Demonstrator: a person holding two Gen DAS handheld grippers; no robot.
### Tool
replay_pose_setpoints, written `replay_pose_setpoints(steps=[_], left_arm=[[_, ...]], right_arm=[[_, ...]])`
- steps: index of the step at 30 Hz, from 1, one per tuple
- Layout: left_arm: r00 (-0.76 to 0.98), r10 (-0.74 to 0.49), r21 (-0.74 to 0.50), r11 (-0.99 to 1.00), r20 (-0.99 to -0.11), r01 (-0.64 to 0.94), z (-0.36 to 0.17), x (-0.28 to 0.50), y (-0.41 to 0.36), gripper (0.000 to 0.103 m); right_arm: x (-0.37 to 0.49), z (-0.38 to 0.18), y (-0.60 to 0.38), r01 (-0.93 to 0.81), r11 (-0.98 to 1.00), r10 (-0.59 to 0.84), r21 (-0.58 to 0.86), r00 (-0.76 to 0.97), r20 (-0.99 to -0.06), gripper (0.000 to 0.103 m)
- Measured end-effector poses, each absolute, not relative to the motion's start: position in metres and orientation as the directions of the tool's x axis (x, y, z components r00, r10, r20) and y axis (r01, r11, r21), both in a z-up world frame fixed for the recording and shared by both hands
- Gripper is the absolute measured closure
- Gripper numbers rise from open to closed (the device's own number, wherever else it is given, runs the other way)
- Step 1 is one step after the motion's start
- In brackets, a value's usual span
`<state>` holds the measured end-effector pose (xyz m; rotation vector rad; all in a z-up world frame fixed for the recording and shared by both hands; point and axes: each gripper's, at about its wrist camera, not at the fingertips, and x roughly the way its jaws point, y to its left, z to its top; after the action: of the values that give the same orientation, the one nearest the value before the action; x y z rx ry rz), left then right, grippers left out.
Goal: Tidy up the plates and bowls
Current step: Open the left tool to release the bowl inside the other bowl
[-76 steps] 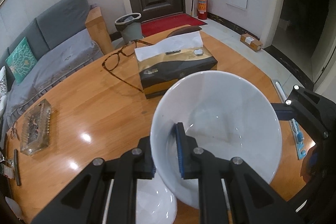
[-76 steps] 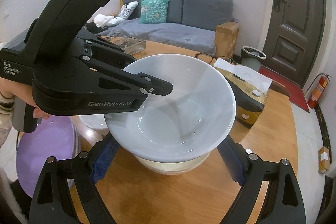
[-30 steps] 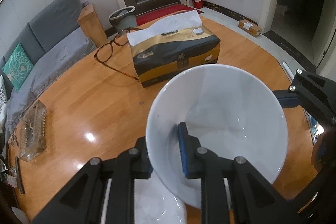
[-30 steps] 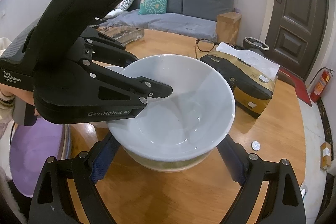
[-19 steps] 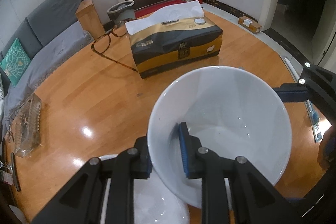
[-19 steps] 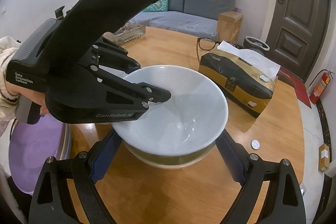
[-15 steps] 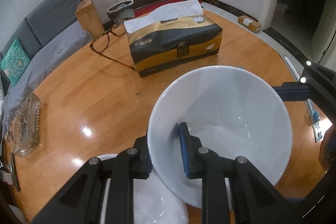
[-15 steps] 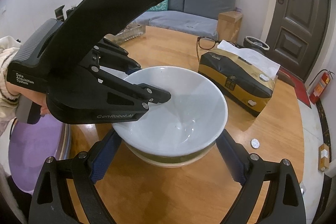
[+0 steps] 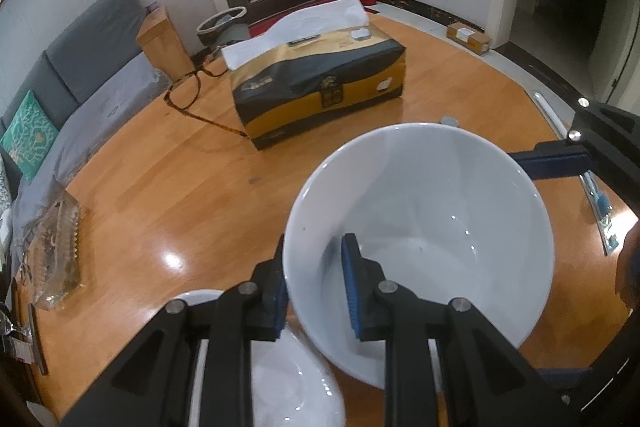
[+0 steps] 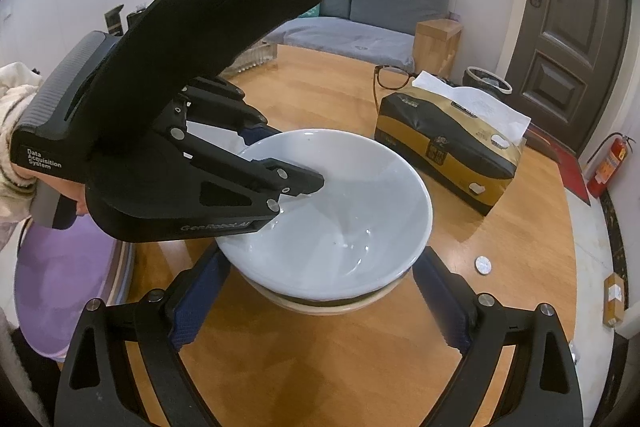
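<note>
My left gripper (image 9: 314, 281) is shut on the near rim of a large white bowl (image 9: 432, 211), one finger inside and one outside. In the right wrist view that white bowl (image 10: 344, 227) rests inside a cream bowl (image 10: 320, 303) on the round wooden table (image 10: 320, 99). My right gripper (image 10: 320, 303) is open, its fingers (image 10: 196, 303) wide on either side of the cream bowl; I cannot tell if they touch it. Another white dish (image 9: 276, 379) lies on the table under my left gripper.
A black and gold tissue box (image 9: 320, 95) stands beyond the bowl, with glasses (image 9: 188, 95) to its left and a coin (image 10: 483, 264) near it. A clear glass tray (image 9: 56, 247) sits at the table's left edge. A purple stool (image 10: 60, 279) is beside the table.
The white bowl has come down with my left gripper and now sits lower in the cream bowl. The right gripper stays open around the bowls.
</note>
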<state>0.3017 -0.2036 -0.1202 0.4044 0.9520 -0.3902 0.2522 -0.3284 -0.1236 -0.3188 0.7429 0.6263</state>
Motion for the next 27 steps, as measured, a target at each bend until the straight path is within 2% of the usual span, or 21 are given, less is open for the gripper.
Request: replay_pose_setpoints(steps=[6, 10, 19, 27], left_arm=[[0.513, -0.145, 0.159, 0.85, -0.846, 0.502, -0.119, 0.299, -0.207, 0.083], [0.534, -0.165, 0.154, 0.852, -0.829, 0.501, -0.109, 0.294, -0.205, 0.072], [0.563, -0.173, 0.15, 0.864, -0.808, 0.481, -0.092, 0.286, -0.188, 0.072], [0.599, -0.171, 0.128, 0.897, -0.782, 0.423, -0.072, 0.282, -0.155, 0.068]], right_arm=[[0.247, -0.122, -0.333, -0.632, 0.773, 0.409, -0.059, 0.567, -0.715, 0.012], [0.243, -0.117, -0.33, -0.623, 0.777, 0.39, -0.092, 0.592, -0.705, 0.012], [0.236, -0.109, -0.327, -0.602, 0.788, 0.355, -0.13, 0.616, -0.703, 0.012], [0.22, -0.074, -0.315, -0.621, 0.778, 0.43, -0.091, 0.632, -0.645, 0.012]])
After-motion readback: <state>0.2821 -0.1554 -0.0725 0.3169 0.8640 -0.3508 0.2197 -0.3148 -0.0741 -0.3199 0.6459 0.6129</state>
